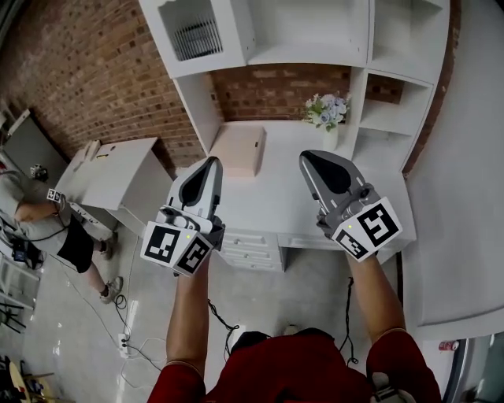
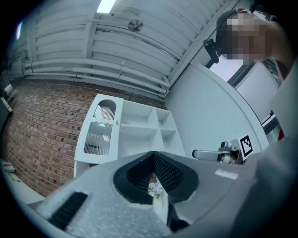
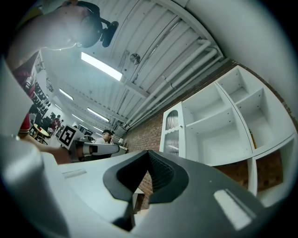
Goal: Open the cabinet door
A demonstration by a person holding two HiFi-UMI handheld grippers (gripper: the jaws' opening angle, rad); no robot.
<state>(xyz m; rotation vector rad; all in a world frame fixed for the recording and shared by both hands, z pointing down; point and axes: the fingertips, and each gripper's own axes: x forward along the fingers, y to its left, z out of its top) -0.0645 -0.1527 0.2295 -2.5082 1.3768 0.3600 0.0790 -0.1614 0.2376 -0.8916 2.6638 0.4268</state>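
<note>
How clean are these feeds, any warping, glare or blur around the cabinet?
Head view: sharp, evenly lit, fisheye bows the white shelf unit. Left gripper view: dark vignetted corners, ribbed-glass cabinet door clear, ceiling strip light blown out. Right gripper view: long ceiling light glares, shelf edges curve strongly.

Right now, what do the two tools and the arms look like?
The left tool and right tool are grey wedge shapes with black ribbed pads inside. Each carries a white cube with black square markers. The person wears red short sleeves.
</note>
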